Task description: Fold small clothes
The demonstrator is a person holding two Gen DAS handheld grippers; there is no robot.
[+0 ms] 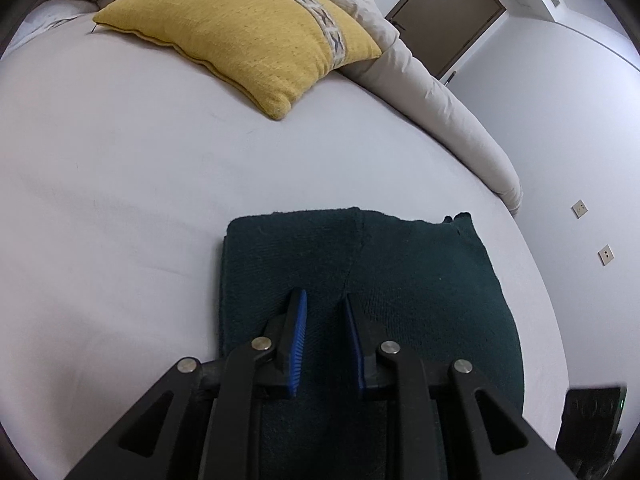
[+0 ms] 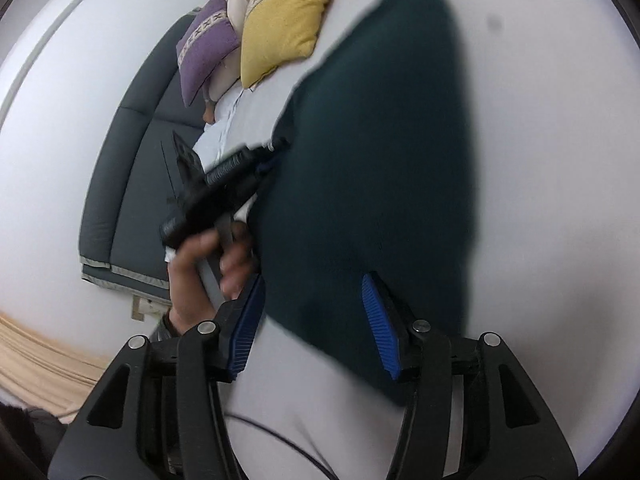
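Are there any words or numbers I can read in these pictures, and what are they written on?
None can be read.
The black handheld gripper in the person's hand has pale marks on its body, too blurred to read.
The yellow woven cushion has a patterned band of shapes, not letters.
The dark green knitted cloth shows no label.
The white wall sockets bear no readable text.

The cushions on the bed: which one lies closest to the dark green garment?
The yellow cushion with the patterned band lies closest to the dark green garment. The purple cushion sits farther away, behind the yellow one, near the headboard.
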